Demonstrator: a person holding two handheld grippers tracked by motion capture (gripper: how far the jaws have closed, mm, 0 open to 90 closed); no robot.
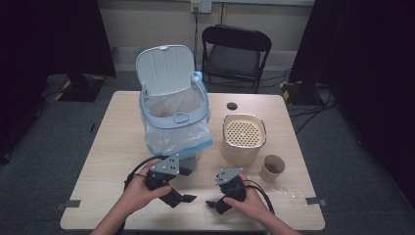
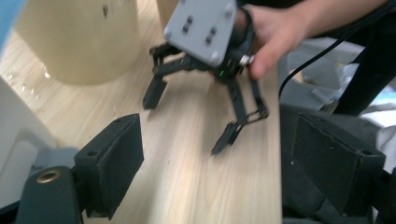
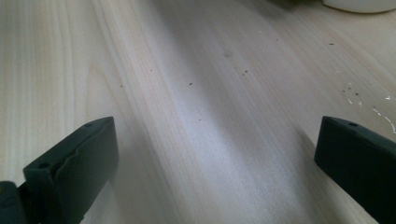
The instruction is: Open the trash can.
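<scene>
Both grippers, left gripper and right gripper, rest wide open and empty on the bench, seemingly poised to start.

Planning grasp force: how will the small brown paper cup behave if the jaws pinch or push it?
The small brown paper cup looks thin-walled, so it would probably dent under a firm pinch. It likely weighs little, so a sideways push may slide or tip it. It stands upright on the pale wooden table.

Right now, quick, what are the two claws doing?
Left claw: open, holding nothing, above the table.
Right claw: open, holding nothing.
</scene>
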